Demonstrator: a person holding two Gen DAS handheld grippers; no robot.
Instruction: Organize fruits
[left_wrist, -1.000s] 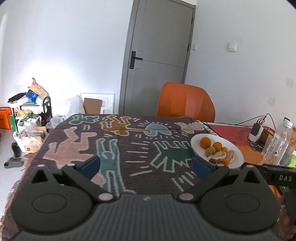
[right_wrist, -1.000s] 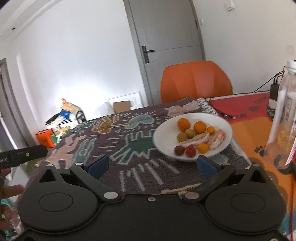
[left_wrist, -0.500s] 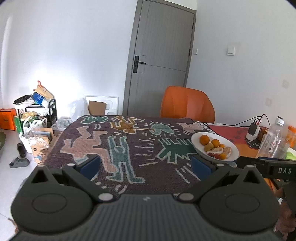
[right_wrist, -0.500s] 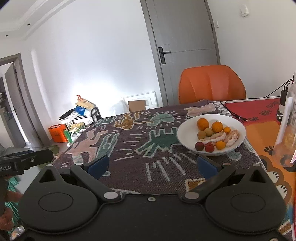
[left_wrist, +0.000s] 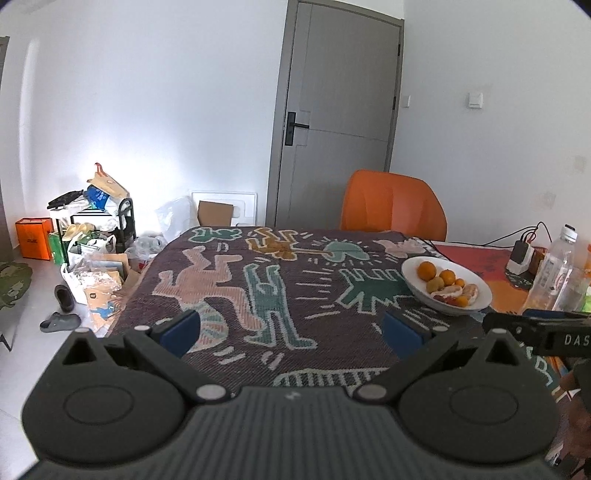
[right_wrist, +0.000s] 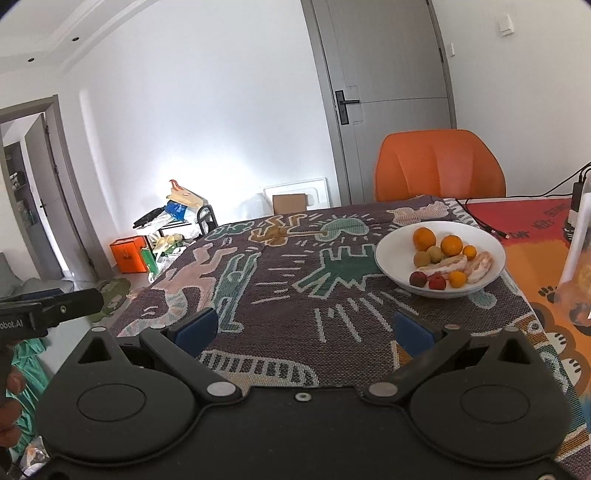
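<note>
A white plate (left_wrist: 476, 299) (right_wrist: 384, 258) sits on the patterned cloth at the table's right. It holds two oranges (right_wrist: 424, 238), small orange fruits (right_wrist: 458, 278), greenish-brown fruits (right_wrist: 422, 258), red fruits (right_wrist: 437, 282) and peeled pomelo segments (right_wrist: 480, 264). My left gripper (left_wrist: 290, 330) hangs open over the near edge of the cloth, well short and left of the plate. Nearer the plate, my right gripper (right_wrist: 304, 328) is open too, empty, with the plate ahead to its right.
An orange chair (left_wrist: 393, 206) stands behind the table by a grey door (left_wrist: 340, 110). Plastic bottles (left_wrist: 554, 269) and a charger with cables (left_wrist: 521, 254) stand at the right on an orange mat. Bags, boxes and shoes clutter the floor at the left (left_wrist: 92, 251).
Both grippers have pulled back and risen from the table; the plate looks smaller and farther. Both stay open and empty.
</note>
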